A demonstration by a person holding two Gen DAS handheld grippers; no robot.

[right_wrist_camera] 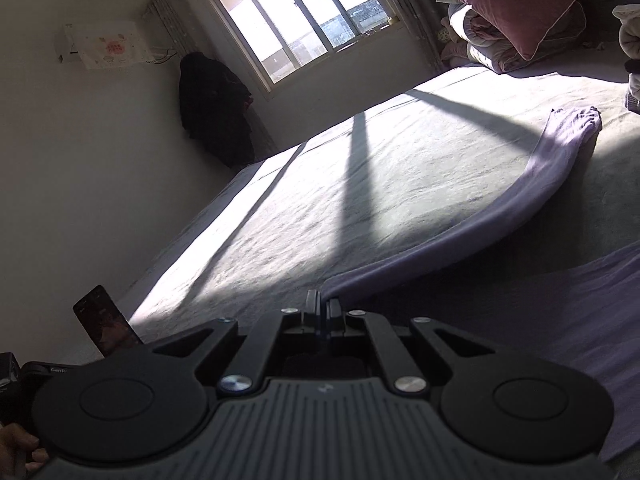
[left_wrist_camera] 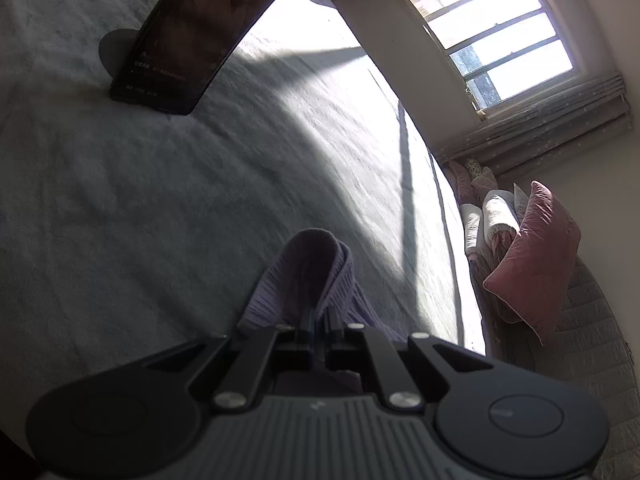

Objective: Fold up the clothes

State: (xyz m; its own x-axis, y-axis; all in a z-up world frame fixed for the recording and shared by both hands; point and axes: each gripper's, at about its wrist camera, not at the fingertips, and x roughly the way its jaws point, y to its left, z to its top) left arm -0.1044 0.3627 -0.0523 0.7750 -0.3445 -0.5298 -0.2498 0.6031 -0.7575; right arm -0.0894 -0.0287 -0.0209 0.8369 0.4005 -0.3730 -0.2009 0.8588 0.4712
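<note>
Early in the fold, by the look of it. Left gripper [left_wrist_camera: 319,316] clamped on a ribbed edge of the lilac garment [left_wrist_camera: 304,276], lifted just off the bed [left_wrist_camera: 160,184]. Right gripper [right_wrist_camera: 322,308] pinched shut on another edge of the garment [right_wrist_camera: 520,200]; sleeve trailing flat across the bed [right_wrist_camera: 360,200], cuff far out. No finished fold visible. Left to do: sleeve in, body halved. Phone [left_wrist_camera: 180,36] propped nearby.
</note>
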